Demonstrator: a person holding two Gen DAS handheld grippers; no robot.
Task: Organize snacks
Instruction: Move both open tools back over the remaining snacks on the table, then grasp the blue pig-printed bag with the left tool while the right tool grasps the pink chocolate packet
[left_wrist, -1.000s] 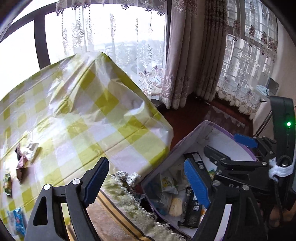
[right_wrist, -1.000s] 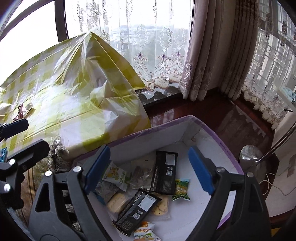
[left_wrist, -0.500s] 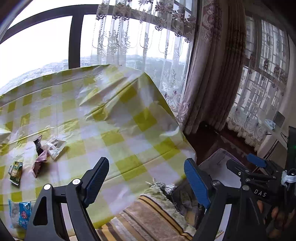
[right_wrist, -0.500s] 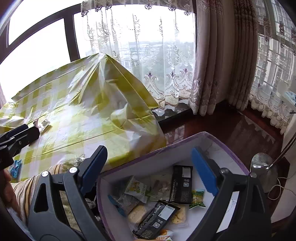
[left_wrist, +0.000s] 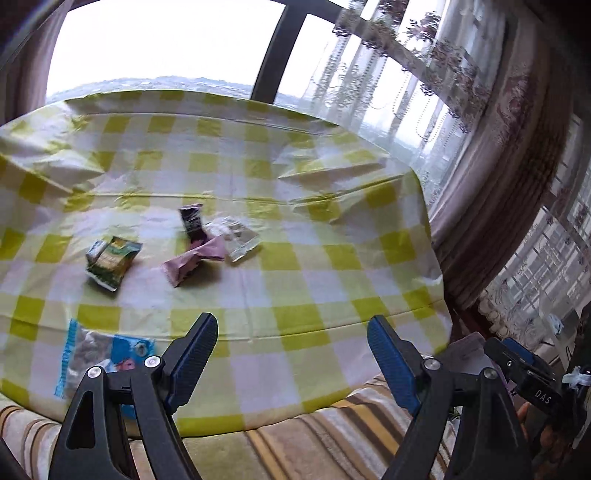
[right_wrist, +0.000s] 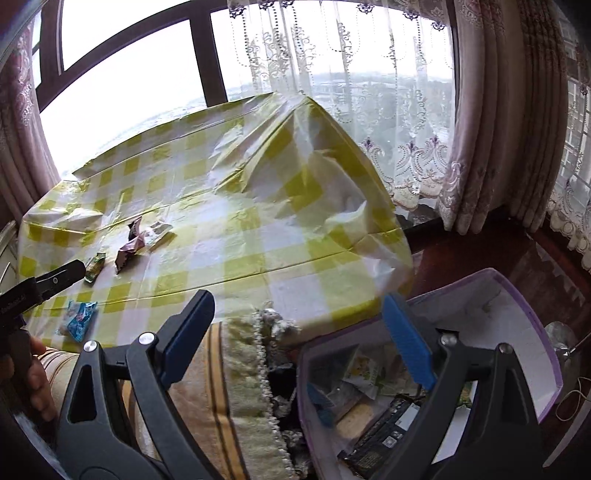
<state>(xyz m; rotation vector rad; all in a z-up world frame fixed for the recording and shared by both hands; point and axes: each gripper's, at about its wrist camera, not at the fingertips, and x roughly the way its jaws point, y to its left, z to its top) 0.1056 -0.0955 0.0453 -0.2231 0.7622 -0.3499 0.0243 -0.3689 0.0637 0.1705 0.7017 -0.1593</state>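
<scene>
Snacks (left_wrist: 110, 262), crinkled, scattered on tablecloth (left_wrist: 295, 266)

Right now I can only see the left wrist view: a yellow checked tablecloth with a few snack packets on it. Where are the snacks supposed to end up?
Observer: The right wrist view shows a white box with a purple rim standing low beside the corner of the cloth-covered table.
Operator: Is anything in it?
Observer: Yes, several packets, among them a long black packet and a pale yellow-green pouch.
Operator: And the other tool?
Observer: The right gripper hangs near the box's edge with its fingers spread open, holding nothing.
</scene>
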